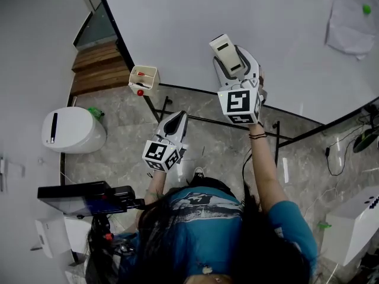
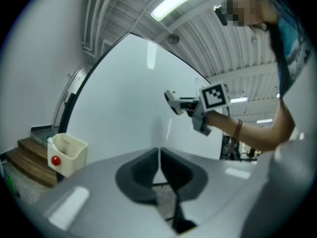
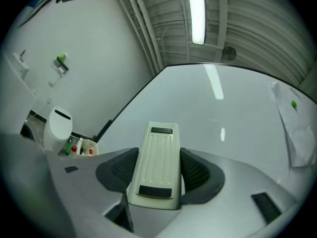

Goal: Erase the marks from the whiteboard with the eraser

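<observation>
Where the right hand-held gripper (image 3: 158, 168) clamps the eraser (image 3: 157, 152), its underside is hidden.

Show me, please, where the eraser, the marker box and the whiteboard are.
eraser (image 3: 157, 165): right gripper view, its ribbed back.
marker box (image 2: 73, 154): left gripper view, its side wall.
whiteboard (image 1: 195, 16): head view, bare surface.

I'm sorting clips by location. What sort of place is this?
Probably an indoor office or lab room. A large whiteboard stands on a frame, with a marker holder at its edge. The floor is stone-look tile, and there is a ceiling strip light. The right gripper holds an eraser.
</observation>
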A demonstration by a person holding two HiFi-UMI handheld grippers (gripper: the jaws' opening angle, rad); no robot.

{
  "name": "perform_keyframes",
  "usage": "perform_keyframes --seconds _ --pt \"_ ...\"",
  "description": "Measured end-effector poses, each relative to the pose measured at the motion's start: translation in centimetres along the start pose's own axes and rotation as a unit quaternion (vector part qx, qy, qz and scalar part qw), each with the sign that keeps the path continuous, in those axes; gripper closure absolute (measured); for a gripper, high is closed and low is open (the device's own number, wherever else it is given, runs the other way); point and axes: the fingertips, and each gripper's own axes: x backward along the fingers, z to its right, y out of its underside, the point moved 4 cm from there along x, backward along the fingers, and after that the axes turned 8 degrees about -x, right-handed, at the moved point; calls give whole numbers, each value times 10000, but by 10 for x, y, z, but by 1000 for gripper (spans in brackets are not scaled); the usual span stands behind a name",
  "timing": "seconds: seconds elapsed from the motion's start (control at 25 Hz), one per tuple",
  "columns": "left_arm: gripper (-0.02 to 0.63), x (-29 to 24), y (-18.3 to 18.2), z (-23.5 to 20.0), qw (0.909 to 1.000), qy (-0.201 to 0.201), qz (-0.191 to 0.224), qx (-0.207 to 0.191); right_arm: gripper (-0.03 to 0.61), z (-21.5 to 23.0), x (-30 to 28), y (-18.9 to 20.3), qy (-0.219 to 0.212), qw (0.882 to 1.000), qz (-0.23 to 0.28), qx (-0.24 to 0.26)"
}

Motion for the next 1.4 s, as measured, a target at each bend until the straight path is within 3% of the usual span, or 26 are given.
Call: perform_keyframes --seconds 0.24,0.56,0.8,1.08,1.4 --pt "612 -36 5 -9 10000 -56 -33 -40 314 27 -38 -5 353 9979 326 434" --pt "612 -61 10 -12 9999 -5 -128 -88 314 -20 -79 6 -42 9861 538 1571" --pt "612 -66 7 -24 9999 -43 -104 -57 314 -27 -94 22 87 9798 356 1964" --pt "612 -78 8 -33 9995 245 -176 -32 314 -23 -97 18 14 9827 227 1837" --pt "612 -79 5 -41 9990 403 -185 35 314 40 -79 -24 583 9862 390 1502"
